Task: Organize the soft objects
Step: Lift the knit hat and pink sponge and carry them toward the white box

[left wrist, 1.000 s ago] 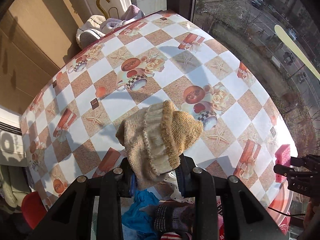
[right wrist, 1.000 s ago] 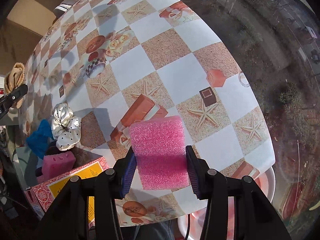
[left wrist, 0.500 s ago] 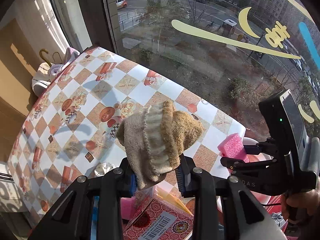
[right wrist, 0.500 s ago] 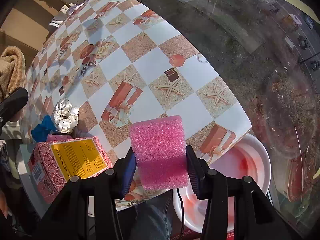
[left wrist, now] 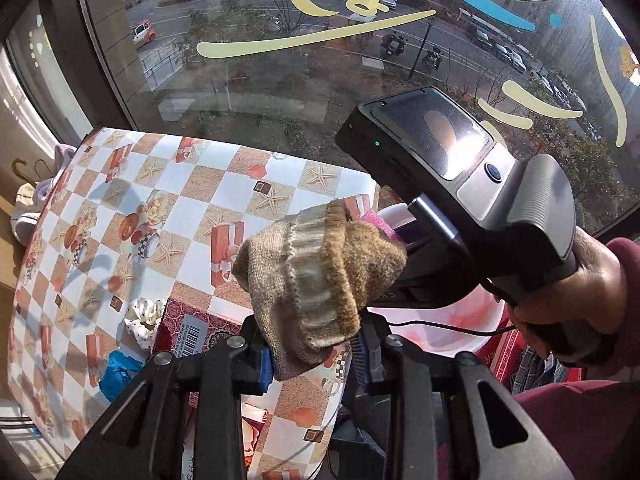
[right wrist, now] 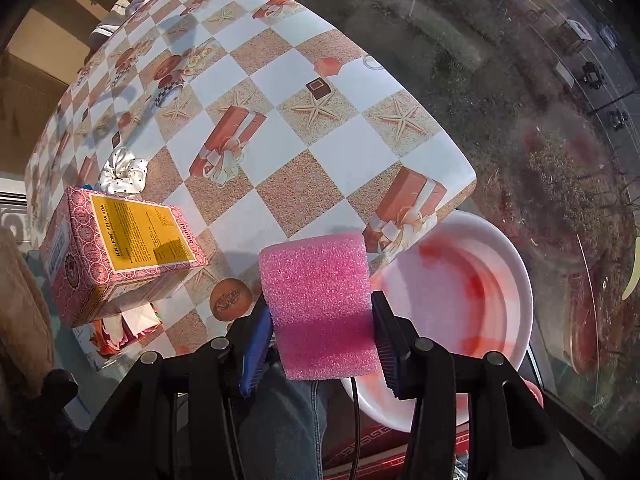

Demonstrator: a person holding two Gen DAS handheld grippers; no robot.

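My left gripper is shut on a tan knitted sock and holds it in the air past the table's right end. My right gripper is shut on a pink foam sponge, held over the near rim of a white basin that stands below the table corner. The right gripper's body fills the right of the left wrist view, with the basin under it. A white dotted scrunchie and a blue cloth lie on the checkered table.
A pink and yellow carton stands at the table's near edge beside the scrunchie. Pale soft items lie at the table's far end. A large window runs along the far side. A red box sits under the basin.
Both grippers have swung right, off the table toward the white basin, each carrying its object. The sock and sponge stay gripped.
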